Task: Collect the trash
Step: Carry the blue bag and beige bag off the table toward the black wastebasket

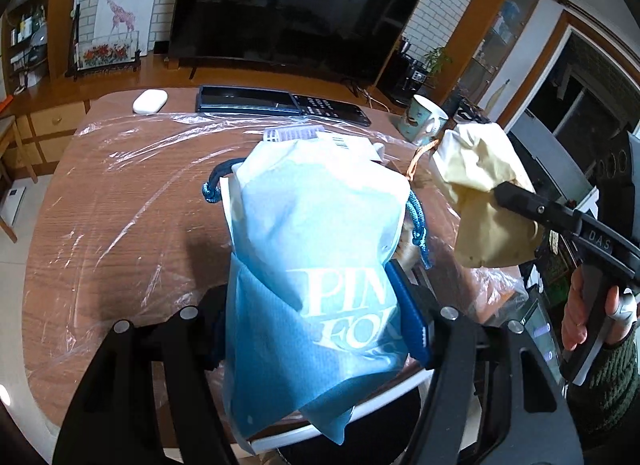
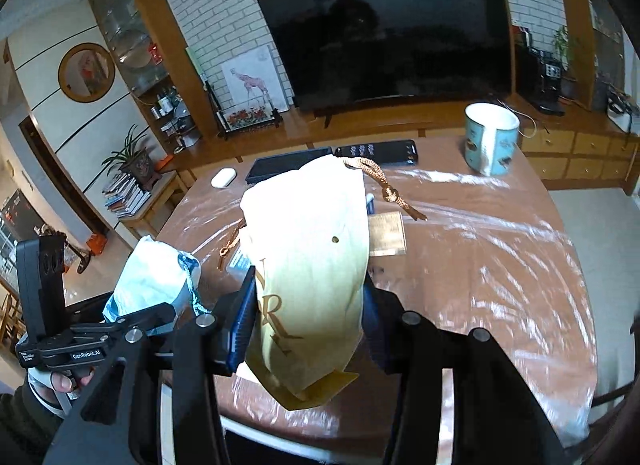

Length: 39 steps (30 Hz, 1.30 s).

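My left gripper [image 1: 320,305] is shut on a light blue paper bag [image 1: 316,265] with white letters and dark blue rope handles, held above the table. My right gripper [image 2: 308,305] is shut on a cream paper bag [image 2: 312,265] with gold letters and a gold cord, also lifted over the table. From the left wrist camera the cream bag [image 1: 480,201] hangs at the right in the other gripper's black fingers [image 1: 520,201]. From the right wrist camera the blue bag [image 2: 152,285] shows at the lower left.
A round brown table [image 2: 480,265] under clear plastic film carries a teal mug [image 2: 490,139], a white mouse [image 2: 223,177], a dark tablet and keypad [image 1: 280,105] and a small gold box [image 2: 387,233]. Behind stand a television [image 2: 392,33] and wooden cabinets.
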Motion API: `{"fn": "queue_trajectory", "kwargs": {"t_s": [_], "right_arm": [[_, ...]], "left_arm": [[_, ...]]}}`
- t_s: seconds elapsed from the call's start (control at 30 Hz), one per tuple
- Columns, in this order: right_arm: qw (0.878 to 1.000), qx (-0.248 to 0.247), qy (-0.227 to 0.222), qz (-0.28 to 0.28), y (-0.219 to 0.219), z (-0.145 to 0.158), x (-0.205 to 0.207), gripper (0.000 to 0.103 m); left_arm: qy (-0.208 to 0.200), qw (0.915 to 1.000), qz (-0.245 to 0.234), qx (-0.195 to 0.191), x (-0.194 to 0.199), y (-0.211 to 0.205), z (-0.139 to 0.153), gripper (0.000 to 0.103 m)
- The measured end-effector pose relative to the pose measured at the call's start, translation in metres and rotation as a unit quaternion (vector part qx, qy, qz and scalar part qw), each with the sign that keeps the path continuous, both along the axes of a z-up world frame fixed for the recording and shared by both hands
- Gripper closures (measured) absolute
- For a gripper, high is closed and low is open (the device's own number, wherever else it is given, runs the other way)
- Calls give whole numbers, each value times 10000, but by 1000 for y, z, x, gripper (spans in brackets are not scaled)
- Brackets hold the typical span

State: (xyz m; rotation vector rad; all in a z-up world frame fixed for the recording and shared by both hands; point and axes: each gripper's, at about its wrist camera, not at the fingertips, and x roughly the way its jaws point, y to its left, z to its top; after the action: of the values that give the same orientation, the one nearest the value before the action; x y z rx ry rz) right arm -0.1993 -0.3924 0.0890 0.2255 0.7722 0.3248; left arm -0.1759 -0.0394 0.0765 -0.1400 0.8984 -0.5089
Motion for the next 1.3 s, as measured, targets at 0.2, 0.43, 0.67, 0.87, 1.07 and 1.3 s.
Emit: {"fn": "queue_trajectory", "kwargs": {"t_s": [0.2,0.43,0.67,0.87,1.07,1.3], "right_arm": [[9999,72,8,-150,-3,-2,-28,57],[9998,163,5,-117,-6,0,-57,57],[9998,186,56,10,-11,-4,-81,57],[9994,164,215,203,-16,-16,-100,57],[9981,221,391,414,-19,-27,-118,57],[9960,267,630,580,-23,-40,-137,57]], "left_arm": [[-57,9998,-200,-48,-16,1,4,36],[-69,9997,-219,-83,-34,7,7,36],[-31,9998,-218,-17,-53,3,4,36],[116,9999,-96,-16,-77,-5,-2,36],[213,9998,3,26,-97,-15,-6,36],[248,9996,-53,156,-115,-29,-11,36]]}}
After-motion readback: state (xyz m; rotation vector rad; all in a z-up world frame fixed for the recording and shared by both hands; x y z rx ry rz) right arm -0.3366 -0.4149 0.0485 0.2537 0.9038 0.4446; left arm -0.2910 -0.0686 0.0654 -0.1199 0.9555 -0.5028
